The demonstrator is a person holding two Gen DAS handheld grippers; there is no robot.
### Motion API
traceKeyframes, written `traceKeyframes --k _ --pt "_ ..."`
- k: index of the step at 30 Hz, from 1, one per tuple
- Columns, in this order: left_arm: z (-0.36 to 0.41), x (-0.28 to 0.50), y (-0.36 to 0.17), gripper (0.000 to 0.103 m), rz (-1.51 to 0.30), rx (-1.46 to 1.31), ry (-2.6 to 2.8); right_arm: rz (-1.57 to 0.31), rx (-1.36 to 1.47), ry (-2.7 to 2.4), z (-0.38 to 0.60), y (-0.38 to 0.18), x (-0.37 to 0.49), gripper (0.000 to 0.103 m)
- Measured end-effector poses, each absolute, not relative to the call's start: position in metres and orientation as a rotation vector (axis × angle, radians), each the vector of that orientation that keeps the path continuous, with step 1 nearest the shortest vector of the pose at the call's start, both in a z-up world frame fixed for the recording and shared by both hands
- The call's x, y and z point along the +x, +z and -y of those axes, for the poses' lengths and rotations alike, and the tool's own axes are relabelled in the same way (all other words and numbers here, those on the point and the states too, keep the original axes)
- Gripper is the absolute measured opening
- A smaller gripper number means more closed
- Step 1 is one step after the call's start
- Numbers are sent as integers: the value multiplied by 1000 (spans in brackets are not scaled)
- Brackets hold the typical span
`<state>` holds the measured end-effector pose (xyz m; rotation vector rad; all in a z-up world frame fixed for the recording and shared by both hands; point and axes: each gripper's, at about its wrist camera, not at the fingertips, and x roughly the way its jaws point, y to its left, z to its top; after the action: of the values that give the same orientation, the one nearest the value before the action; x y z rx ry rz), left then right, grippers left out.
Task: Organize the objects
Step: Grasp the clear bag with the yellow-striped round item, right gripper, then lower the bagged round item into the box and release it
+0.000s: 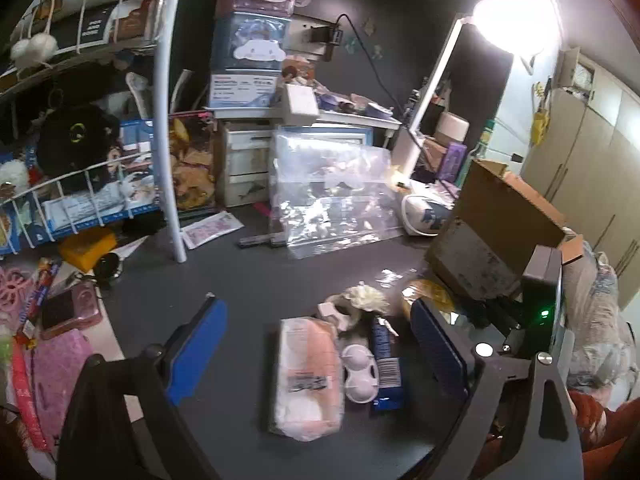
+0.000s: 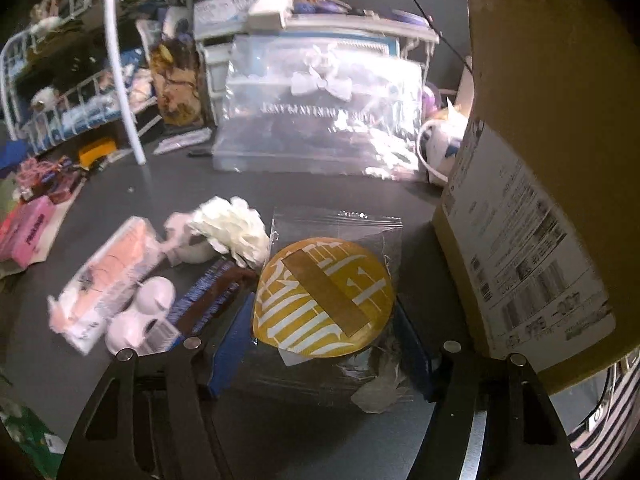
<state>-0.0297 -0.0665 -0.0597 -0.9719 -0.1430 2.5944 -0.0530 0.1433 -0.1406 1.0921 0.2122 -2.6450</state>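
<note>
Well, the dark desk (image 1: 248, 280) is the biggest thing here, matte and crowded round its edges, with a bare patch kept in the middle where the sorting seems to go on. At the right stands a cardboard box (image 2: 532, 184) with a printed shipping label, upright and close by the right hand — likely the place things are meant to go, though that is my guess. Behind, a clear plastic pouch (image 2: 320, 112), glossy and crinkled, with a white bow inside, leans against white drawers. Nearer lies a soft packet of pink and white pads (image 1: 306, 376), wrapped in film, flat on the desk; the left gripper (image 1: 316, 354) hovers over it with its blue-padded jaws spread wide on either side, touching nothing. Beside the packet sit a dark blue carton (image 1: 384, 360) and a white two-cup contact lens case (image 1: 360, 376), and behind them a frilly cream fabric flower (image 2: 232, 228). The right gripper (image 2: 320, 356) has a small clear zip bag (image 2: 336, 292) between its jaws — inside, a round yellow disc with white lettering and a tan strip across it. The jaws stand either side of the bag's lower part; whether the pads already pinch the film I cannot tell.
</note>
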Motion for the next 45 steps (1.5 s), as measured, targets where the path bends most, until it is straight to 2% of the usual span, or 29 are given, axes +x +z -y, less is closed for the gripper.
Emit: traceKeyframes --k 8,10,16,18,23,32,43,44,45 --pt "51 -24 -41 91 197 -925 2443 -184 859 -2312 -122 -79 -32 64" --pt "47 -20 -34 87 224 -899 2416 -169 819 -2228 -119 -61 -29 64" --pt "31 -16 -7 66 262 -836 2364 -232 696 -2125 -122 -17 -16 64" --pt "21 -19 3 53 270 -824 2355 -249 668 -2099 -131 -6 -15 64" --pt "-16 -32 23 43 260 -799 2321 -264 623 -2128 -163 16 -19 64" --pt "-117 -76 46 42 149 -830 2223 -231 641 -2254 -248 37 -43 64" --pt "-194 -119 28 42 37 -1013 2134 -201 862 -2305 -312 23 -83 65" --pt "-197 -121 26 45 23 -1028 2138 -207 875 -2306 -313 20 -85 65" --pt "-199 -120 24 56 12 -1037 2149 -215 886 -2308 -314 18 -86 65"
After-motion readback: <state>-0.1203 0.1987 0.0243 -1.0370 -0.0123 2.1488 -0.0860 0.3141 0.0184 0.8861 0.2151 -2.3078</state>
